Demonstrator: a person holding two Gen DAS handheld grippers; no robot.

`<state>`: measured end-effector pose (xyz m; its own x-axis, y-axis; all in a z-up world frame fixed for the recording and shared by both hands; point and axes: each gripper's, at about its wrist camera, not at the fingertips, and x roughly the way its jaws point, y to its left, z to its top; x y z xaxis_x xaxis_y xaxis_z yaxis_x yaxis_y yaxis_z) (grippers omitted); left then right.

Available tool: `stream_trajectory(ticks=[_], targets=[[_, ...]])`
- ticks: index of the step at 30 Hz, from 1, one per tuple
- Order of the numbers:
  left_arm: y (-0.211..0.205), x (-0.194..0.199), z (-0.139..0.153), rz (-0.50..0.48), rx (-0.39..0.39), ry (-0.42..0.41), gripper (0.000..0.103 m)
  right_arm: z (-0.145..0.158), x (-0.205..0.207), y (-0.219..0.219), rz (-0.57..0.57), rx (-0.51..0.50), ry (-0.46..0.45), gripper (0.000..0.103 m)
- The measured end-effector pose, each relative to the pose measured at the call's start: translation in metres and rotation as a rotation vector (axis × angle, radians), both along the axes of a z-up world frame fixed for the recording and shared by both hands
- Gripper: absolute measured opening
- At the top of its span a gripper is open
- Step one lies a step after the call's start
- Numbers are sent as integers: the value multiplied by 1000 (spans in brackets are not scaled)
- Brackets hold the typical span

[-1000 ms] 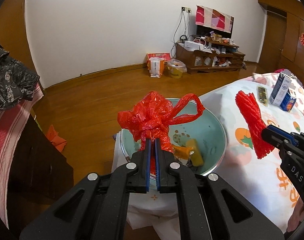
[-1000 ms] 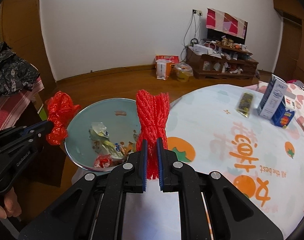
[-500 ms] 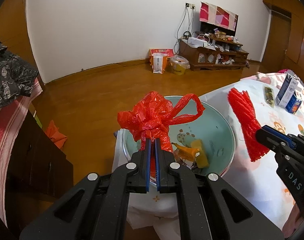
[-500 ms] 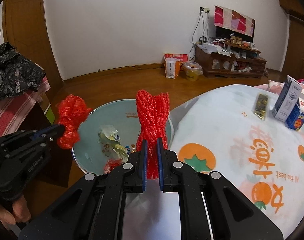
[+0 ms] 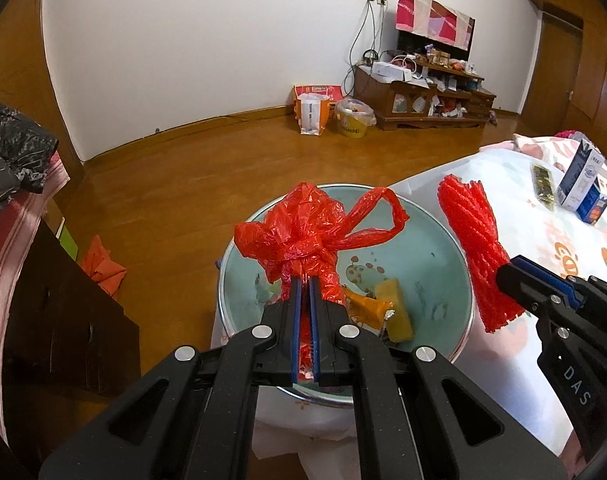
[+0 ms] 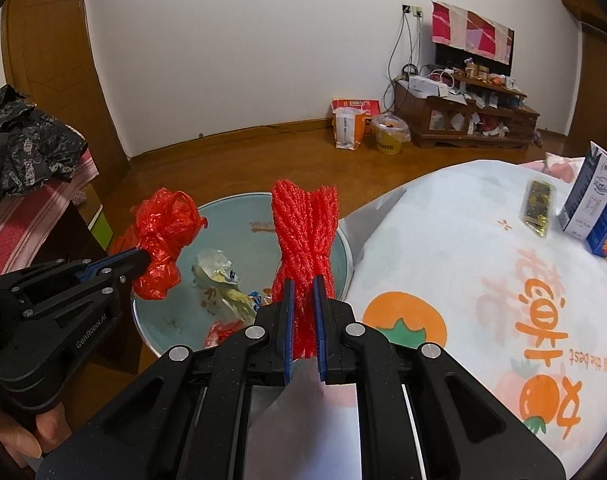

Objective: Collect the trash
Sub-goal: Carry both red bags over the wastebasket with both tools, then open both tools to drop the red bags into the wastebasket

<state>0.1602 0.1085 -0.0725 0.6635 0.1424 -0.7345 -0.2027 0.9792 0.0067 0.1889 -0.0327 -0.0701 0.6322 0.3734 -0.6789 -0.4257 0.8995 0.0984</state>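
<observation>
Both grippers are carrying trash toward the pale green basin, so the step in hand looks like the drop. To do it well, each load should be hanging fully inside the basin's rim before the jaws are parted; the plastic is light and springy, so a release low over the middle of the basin is likelier to keep it in than one near the rim.

The left gripper is clamping a crumpled red plastic bag, its jaws pinched narrow on the bunched neck. The bag is standing up just ahead of the fingertips, its loose handle loop arching to the right, and it is hanging over the basin's near-left part. This load seems ready to go.

The right gripper is gripping a bundle of red foam netting at its waist, jaws narrow around it, with the upper part fanning out above the fingertips and the tail hanging between the fingers. In the right wrist view the netting is sitting over the basin's right rim, next to the edge of the table with the orange-fruit cloth. It probably wants carrying a little further left first.

The basin is already holding about 3 wrappers and scraps.
</observation>
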Motion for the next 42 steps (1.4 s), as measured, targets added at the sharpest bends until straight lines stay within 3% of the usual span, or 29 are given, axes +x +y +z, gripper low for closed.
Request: stream_trajectory(ticks=[14, 42], targets=[[0, 22, -14, -4, -31, 41, 4, -13, 19, 10, 6, -21, 25, 10], [0, 49, -33, 25, 14, 109, 4, -35, 44, 17, 27, -42, 94, 11]])
